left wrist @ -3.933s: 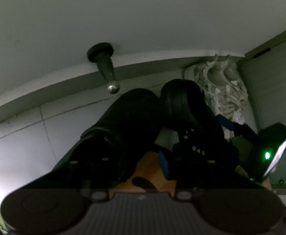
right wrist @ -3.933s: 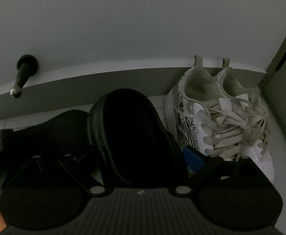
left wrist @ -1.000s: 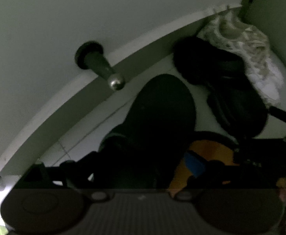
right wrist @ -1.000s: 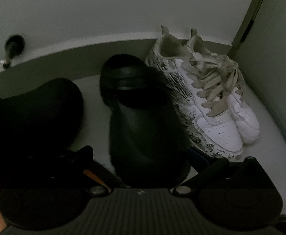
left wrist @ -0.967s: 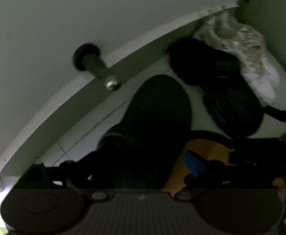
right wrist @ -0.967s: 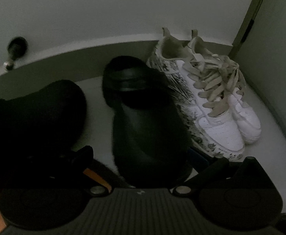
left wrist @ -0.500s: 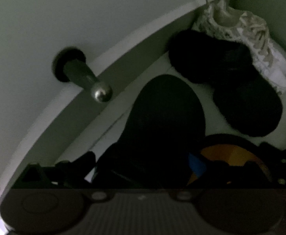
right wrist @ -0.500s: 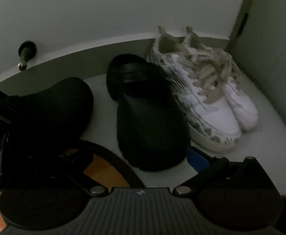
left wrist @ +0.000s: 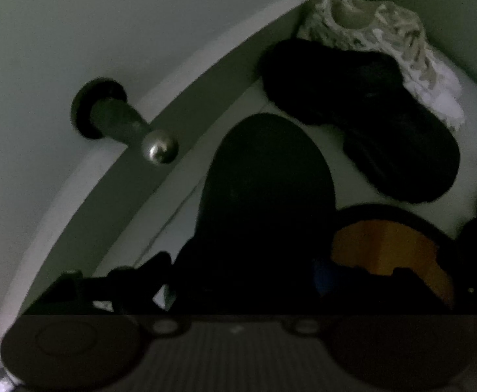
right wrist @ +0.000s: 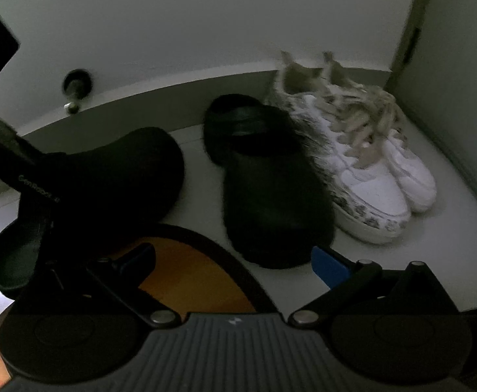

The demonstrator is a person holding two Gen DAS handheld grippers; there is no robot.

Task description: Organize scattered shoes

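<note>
My left gripper point(left wrist: 238, 274) is shut on a black clog point(left wrist: 264, 202), which fills the middle of the left wrist view with its toe toward the wall. The right wrist view shows that same held clog point(right wrist: 117, 179) at the left. A second black clog point(right wrist: 271, 192) lies on the pale floor beside a pair of white patterned sneakers point(right wrist: 372, 176), toes toward me. Just short of that clog's toe, my right gripper point(right wrist: 232, 258) stands open with nothing between its fingers. In the left wrist view the placed clog point(left wrist: 369, 121) and the sneakers point(left wrist: 385, 39) appear at the upper right.
A black door stop point(left wrist: 121, 124) with a metal tip sticks out of the wall above the baseboard. A round orange mat point(right wrist: 189, 284) with a dark rim lies under both grippers. A grey panel point(right wrist: 460, 81) closes off the corner right of the sneakers.
My right gripper has pulled back from the second clog, which stays beside the sneakers. The left gripper has carried its clog closer to the wall and door stop.
</note>
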